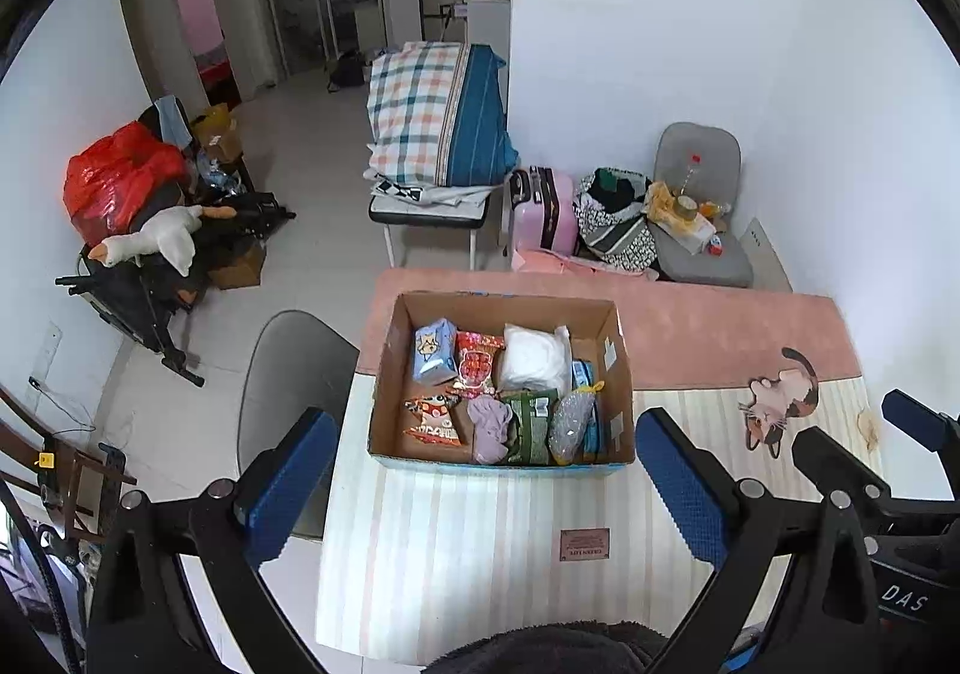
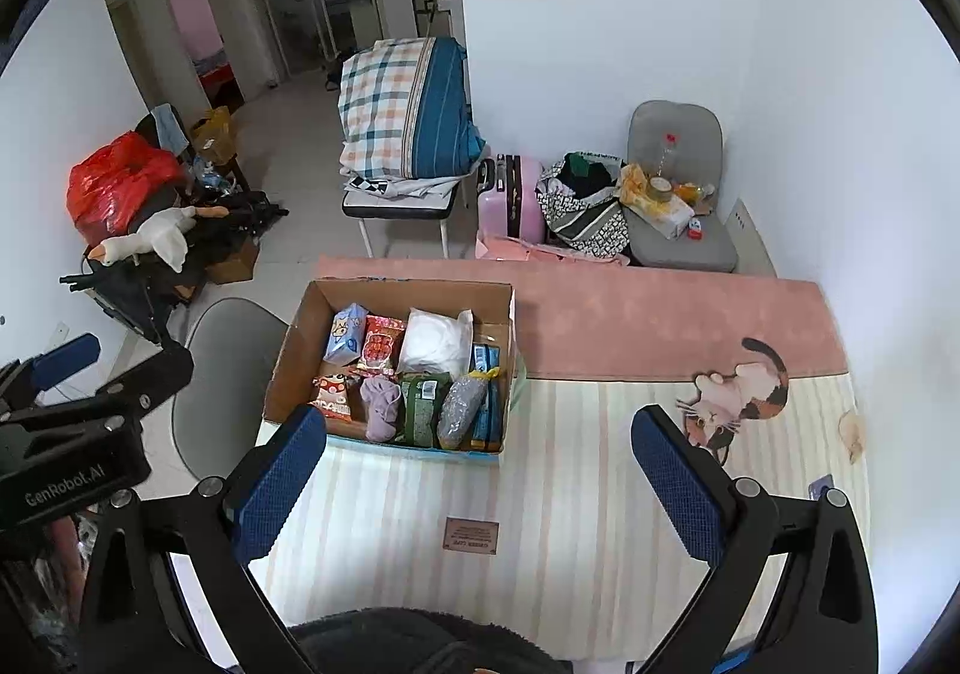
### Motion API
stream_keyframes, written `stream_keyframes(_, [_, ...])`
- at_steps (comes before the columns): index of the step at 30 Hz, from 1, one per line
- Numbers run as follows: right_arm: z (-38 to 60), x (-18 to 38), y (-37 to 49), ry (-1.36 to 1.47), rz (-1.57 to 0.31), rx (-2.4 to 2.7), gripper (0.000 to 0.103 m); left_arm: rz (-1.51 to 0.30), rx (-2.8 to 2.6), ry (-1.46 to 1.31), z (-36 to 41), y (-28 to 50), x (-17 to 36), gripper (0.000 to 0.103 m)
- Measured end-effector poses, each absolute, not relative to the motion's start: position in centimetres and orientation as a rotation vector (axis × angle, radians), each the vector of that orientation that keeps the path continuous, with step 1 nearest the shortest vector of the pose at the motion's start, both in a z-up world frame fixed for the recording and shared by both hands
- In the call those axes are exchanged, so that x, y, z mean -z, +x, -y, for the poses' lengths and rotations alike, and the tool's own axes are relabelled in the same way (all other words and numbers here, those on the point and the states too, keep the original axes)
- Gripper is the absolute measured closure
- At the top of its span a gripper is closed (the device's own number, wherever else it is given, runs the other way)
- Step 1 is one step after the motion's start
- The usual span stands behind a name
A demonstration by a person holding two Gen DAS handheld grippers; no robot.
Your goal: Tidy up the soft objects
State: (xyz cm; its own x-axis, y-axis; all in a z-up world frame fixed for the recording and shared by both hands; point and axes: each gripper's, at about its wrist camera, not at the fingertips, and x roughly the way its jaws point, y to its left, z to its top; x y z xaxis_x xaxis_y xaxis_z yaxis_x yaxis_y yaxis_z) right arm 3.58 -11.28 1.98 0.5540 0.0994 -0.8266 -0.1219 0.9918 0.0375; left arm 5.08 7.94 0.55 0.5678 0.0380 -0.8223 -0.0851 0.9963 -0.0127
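An open cardboard box (image 1: 618, 362) (image 2: 288, 350) stands on a striped and pink mat (image 1: 480, 548) (image 2: 540, 524). It holds soft items packed side by side: a blue tissue pack (image 1: 433, 359), a red packet (image 1: 477, 365), a white bag (image 1: 534, 359) (image 2: 435, 344), a purple cloth (image 1: 489, 425) (image 2: 381, 404), a green packet (image 1: 531, 425) and a grey mesh pouch (image 1: 570, 425) (image 2: 459, 407). My left gripper (image 1: 486, 488) is open and empty, held above the mat in front of the box. My right gripper (image 2: 480, 482) is open and empty, to the right of the box.
A grey chair (image 1: 294, 368) stands left of the table. A cat picture (image 1: 780, 404) is printed on the mat. Beyond the table are a pink suitcase (image 1: 543, 209), a grey chair with clutter (image 1: 699, 206), folded bedding (image 1: 438, 116), and a plush goose (image 1: 150, 242).
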Motion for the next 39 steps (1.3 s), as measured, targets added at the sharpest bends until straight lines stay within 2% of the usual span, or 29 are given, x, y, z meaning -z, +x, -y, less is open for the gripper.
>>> stream_keyframes(7, [11.2, -2.1, 3.9, -0.033, -0.963, -0.100, 0.000, -0.949, -0.080, -0.063, -8.3, 4.9, -0.8, 0.001])
stream_keyframes(24, [10.5, 2.9, 6.7, -0.065, -1.035, -0.036, 0.000, -1.035, -0.104, -0.065, -9.0, 6.8, 4.0, 0.001])
stream_keyframes(39, [10.4, 3.6, 6.7, -0.071, -1.036, -0.028, 0.000, -1.045, -0.094, -0.072, -9.3, 7.3, 4.2, 0.001])
